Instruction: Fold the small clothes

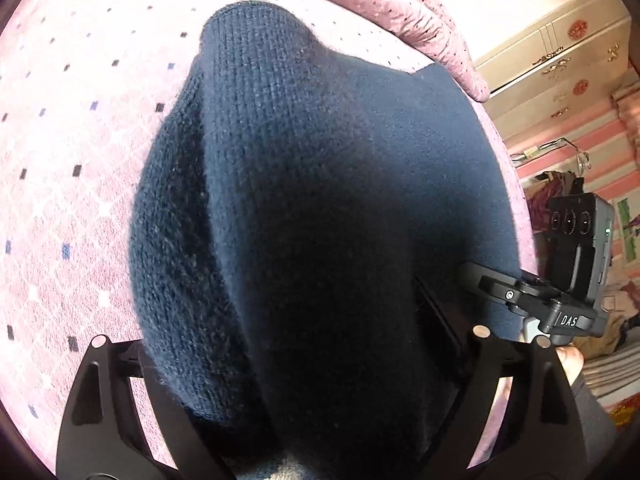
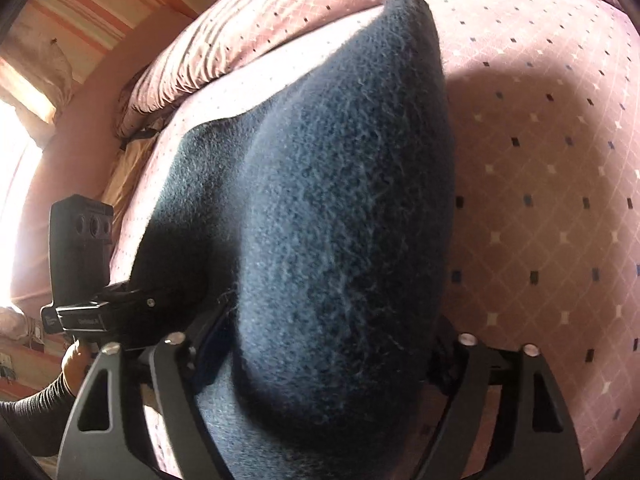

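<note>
A dark blue knitted garment [image 1: 312,184] lies on the pink bedspread [image 1: 72,152] and bulges up between both pairs of jaws. My left gripper [image 1: 296,320] stands with its jaws wide, and the knit covers its fingertips. My right gripper [image 2: 320,320] is also spread wide over the same garment [image 2: 340,184], its fingertips hidden under the cloth. I see no pad pressing on the cloth. The garment's far end tapers to a rounded tip in both views. Each view shows the other gripper's black body [image 1: 576,240] [image 2: 80,240] at the garment's side, with a hand behind it.
The bedspread [image 2: 540,184] with small diamond marks stretches around the garment. A rumpled pink quilt [image 2: 256,28] lies along the bed's far side. A cream wardrobe [image 1: 560,60] and clutter [image 1: 552,192] stand beyond the bed's edge. Bright window light [image 2: 16,184] comes in there too.
</note>
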Motion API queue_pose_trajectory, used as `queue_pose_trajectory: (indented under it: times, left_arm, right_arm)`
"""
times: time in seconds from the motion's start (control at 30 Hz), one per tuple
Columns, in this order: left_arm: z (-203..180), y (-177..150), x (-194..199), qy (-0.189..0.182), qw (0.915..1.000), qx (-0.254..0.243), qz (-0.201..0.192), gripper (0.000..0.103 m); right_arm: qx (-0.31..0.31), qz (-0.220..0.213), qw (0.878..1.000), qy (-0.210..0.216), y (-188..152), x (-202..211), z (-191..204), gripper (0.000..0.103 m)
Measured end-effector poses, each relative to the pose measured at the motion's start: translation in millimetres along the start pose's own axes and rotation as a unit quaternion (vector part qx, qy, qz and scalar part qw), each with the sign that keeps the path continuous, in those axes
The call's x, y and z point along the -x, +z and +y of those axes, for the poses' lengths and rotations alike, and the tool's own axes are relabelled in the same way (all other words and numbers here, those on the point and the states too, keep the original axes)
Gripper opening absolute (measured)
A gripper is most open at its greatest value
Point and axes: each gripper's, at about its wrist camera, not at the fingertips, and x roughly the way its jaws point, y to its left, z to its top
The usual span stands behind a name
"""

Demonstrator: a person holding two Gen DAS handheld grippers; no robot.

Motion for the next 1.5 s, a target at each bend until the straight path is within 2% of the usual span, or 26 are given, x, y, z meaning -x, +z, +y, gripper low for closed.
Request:
queue_pose_trajectory:
  times: [0.13, 0.17, 0.27, 0.3, 0.37, 0.47, 0.5, 0.57, 0.63, 0.73, 0.83, 0.93, 1.0, 1.07, 1.1, 1.17, 1.3, 1.37, 1.5]
  left_arm:
    - [13, 10, 23, -0.007, 0.9999, 0.007, 0.003, 0.089]
    - [7, 0, 20, -0.003, 1.0000, 0.003, 0.003, 0.089]
    - [-3, 0, 38, 0.041, 0.9988, -0.025, 0.000, 0.098]
    - [-8, -1, 46, 0.060, 0.9974, -0.040, -0.005, 0.098]
    - [-12, -12, 63, 0.099, 0.9928, -0.065, -0.020, 0.100]
    - [-33, -24, 77, 0.172, 0.9774, -0.109, -0.057, 0.100]
    - [-40, -29, 79, 0.205, 0.9680, -0.125, -0.072, 0.100]
    - [-39, -38, 75, 0.245, 0.9555, -0.145, -0.078, 0.100]
    - [-33, -42, 72, 0.266, 0.9495, -0.149, -0.075, 0.100]
    - [-28, -48, 69, 0.267, 0.9499, -0.137, -0.088, 0.100]
    - [-14, -53, 55, 0.247, 0.9558, -0.132, -0.091, 0.100]
    - [-6, -61, 48, 0.233, 0.9566, -0.139, -0.106, 0.100]
    - [-5, -61, 45, 0.229, 0.9573, -0.137, -0.111, 0.100]
    - [-9, -63, 45, 0.238, 0.9534, -0.145, -0.116, 0.100]
    - [-12, -66, 46, 0.246, 0.9490, -0.156, -0.121, 0.100]
    - [-14, -69, 46, 0.250, 0.9454, -0.164, -0.130, 0.100]
    - [-1, -72, 48, 0.213, 0.9564, -0.134, -0.147, 0.100]
    - [1, -74, 49, 0.209, 0.9567, -0.132, -0.154, 0.100]
    - [1, -76, 53, 0.208, 0.9583, -0.110, -0.162, 0.100]
  right_arm:
    - [-0.022, 0.019, 1.000, -0.009, 5, 7, 4, 0.085]
    - [-0.024, 0.017, 1.000, -0.010, 3, 12, 4, 0.089]
    - [-0.019, -0.012, 0.999, -0.041, -5, 40, 7, 0.093]
    - [-0.014, -0.029, 0.997, -0.064, -8, 52, 12, 0.101]
    - [-0.002, -0.059, 0.993, -0.103, -5, 59, 29, 0.101]
    - [0.033, -0.098, 0.980, -0.170, -11, 69, 50, 0.101]
    - [0.047, -0.109, 0.974, -0.192, -12, 66, 61, 0.101]
    - [0.090, -0.122, 0.961, -0.233, -20, 58, 74, 0.101]
    - [0.116, -0.124, 0.948, -0.270, -27, 49, 80, 0.101]
    - [0.129, -0.126, 0.935, -0.304, -33, 41, 79, 0.101]
    - [0.142, -0.124, 0.932, -0.309, -39, 37, 75, 0.101]
    - [0.145, -0.121, 0.934, -0.303, -38, 31, 70, 0.101]
    - [0.131, -0.124, 0.940, -0.289, -39, 30, 61, 0.101]
    - [0.119, -0.132, 0.945, -0.275, -42, 29, 56, 0.101]
    - [0.120, -0.138, 0.944, -0.275, -45, 30, 55, 0.101]
    - [0.124, -0.156, 0.939, -0.281, -52, 29, 57, 0.101]
    - [0.112, -0.186, 0.940, -0.264, -59, 29, 49, 0.101]
    - [0.113, -0.198, 0.938, -0.261, -61, 29, 48, 0.101]
    - [0.130, -0.231, 0.921, -0.285, -69, 31, 58, 0.101]
